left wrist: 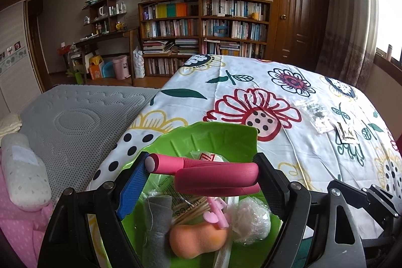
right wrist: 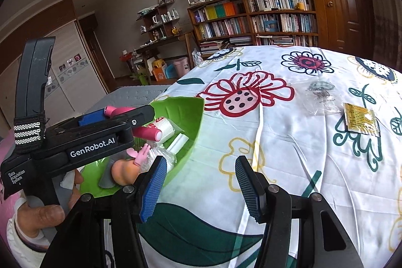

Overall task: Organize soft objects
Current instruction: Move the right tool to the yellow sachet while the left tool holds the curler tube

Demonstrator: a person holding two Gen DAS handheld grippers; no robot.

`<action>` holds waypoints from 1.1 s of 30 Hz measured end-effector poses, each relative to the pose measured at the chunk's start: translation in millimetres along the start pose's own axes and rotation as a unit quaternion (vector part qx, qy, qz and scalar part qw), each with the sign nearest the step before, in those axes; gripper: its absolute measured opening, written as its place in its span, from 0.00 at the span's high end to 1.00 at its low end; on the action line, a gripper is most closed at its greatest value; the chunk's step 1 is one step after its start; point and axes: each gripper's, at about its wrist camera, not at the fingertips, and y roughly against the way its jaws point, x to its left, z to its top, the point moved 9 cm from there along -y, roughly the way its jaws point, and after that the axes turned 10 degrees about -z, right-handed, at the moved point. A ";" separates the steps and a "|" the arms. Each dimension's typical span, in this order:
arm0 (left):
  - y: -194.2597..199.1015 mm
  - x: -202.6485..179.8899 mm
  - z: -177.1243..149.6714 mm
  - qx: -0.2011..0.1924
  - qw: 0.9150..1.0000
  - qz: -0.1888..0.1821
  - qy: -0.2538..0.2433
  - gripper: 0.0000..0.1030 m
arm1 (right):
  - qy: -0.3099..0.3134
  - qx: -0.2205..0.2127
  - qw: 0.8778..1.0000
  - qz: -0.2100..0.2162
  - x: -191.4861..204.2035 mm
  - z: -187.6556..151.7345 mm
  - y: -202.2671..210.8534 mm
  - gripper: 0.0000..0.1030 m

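Here, low in the left wrist view, the left gripper [left wrist: 203, 175] is closed on a bent pink foam roller [left wrist: 213, 173], whose long axis runs crosswise between the pads, directly above the green tray [left wrist: 201, 135] holding an orange sponge [left wrist: 196, 240]. In the right wrist view the right gripper [right wrist: 201, 182] hangs wide open and empty just right of the tray. Beyond, a clear packet [right wrist: 320, 97] lies on the floral cloth [right wrist: 289, 155]; bookshelves [left wrist: 204, 27] fill the upper centre.

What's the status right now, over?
Left gripper shut on pink foam roller, above green tray. Right gripper open, empty. Two packets loose on bedsheet.
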 end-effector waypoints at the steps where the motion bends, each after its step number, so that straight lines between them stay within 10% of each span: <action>1: -0.7 -1.6 -0.6 0.001 1.000 -0.001 -0.001 0.20 | -0.002 0.002 1.000 -0.006 -5.7 -1.6 -0.4 0.42; 17: -12.9 -43.9 -8.0 0.025 0.999 -0.037 -0.018 0.20 | -0.056 0.030 0.992 -0.112 -115.5 -11.8 6.4 0.41; 33: -27.0 -105.8 -8.5 0.046 0.994 -0.078 -0.057 0.19 | -0.085 0.043 0.976 -0.198 -205.8 12.2 -16.4 0.17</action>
